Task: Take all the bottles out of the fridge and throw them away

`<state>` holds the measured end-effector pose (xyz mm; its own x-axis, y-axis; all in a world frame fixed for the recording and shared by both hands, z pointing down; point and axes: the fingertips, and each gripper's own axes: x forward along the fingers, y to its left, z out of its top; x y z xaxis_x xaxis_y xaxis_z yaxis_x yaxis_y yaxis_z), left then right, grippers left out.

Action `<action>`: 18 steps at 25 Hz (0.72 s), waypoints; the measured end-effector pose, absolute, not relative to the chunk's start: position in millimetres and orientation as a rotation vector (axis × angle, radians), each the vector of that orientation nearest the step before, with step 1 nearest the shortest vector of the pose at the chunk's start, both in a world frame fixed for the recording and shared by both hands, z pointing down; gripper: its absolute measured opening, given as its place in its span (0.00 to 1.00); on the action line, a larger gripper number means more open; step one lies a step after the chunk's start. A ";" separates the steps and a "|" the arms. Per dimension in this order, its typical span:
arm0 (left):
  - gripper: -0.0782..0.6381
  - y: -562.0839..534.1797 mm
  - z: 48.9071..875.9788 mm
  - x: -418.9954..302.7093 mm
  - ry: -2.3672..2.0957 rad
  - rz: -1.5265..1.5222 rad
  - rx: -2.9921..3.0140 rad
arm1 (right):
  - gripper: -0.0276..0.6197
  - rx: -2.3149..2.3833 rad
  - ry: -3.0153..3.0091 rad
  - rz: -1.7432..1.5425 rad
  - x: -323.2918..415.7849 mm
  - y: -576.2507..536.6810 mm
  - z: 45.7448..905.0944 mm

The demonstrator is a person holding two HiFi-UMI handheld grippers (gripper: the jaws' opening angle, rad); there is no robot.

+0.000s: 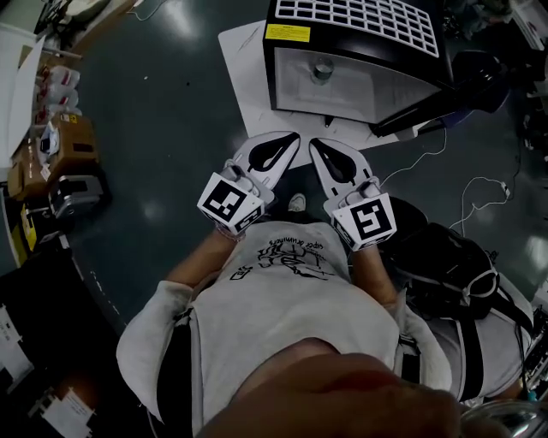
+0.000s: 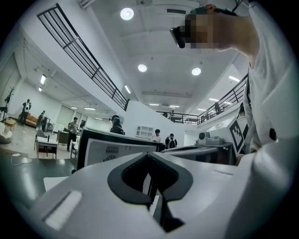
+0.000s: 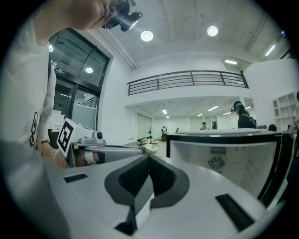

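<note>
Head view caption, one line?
Left claw and right claw, both shut and empty, point at the open fridge holding a bottle.

This is a big open hall, more a lab or test space than a home. The high white ceiling carries round lights [image 2: 127, 13], and a gallery with a black railing [image 3: 187, 77] runs along the upper level. The floor [image 1: 171, 103] is dark and glossy, with loose cables [image 1: 484, 180] on it and boxes [image 1: 64, 137] piled at one side. A small fridge [image 1: 351, 60] stands in the open on a white sheet [image 1: 244, 77]. People [image 2: 72, 128] stand about far off, some in headgear, near tables [image 2: 46, 145].
</note>
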<state>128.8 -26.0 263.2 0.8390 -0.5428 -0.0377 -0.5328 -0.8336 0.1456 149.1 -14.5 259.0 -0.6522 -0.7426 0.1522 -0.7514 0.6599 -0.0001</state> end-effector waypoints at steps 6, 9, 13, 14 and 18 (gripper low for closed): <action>0.12 -28.3 267.5 165.2 -0.848 -0.107 2.883 | 0.06 1.255 -2.723 0.107 187.2 -14.4 262.3; 0.12 -27.8 265.6 172.9 -0.848 -0.111 2.880 | 0.06 1.263 -2.722 0.106 198.4 -11.5 261.4; 0.12 -25.4 265.1 179.0 -0.839 -0.103 2.879 | 0.06 1.282 -2.715 0.111 207.2 -9.9 260.6; 0.12 -26.4 266.5 180.4 -0.835 -0.095 2.881 | 0.06 1.289 -2.712 0.114 208.7 -10.9 261.5; 0.12 -38.6 278.7 177.5 -0.847 -0.060 2.882 | 0.06 1.315 -2.698 0.122 210.0 -18.8 269.3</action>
<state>177.5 -38.6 278.7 0.8411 -0.5408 0.0008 -0.5354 -0.8325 0.1426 210.0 -18.8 269.3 -0.6088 -0.7773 0.1587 -0.7884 0.6150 -0.0127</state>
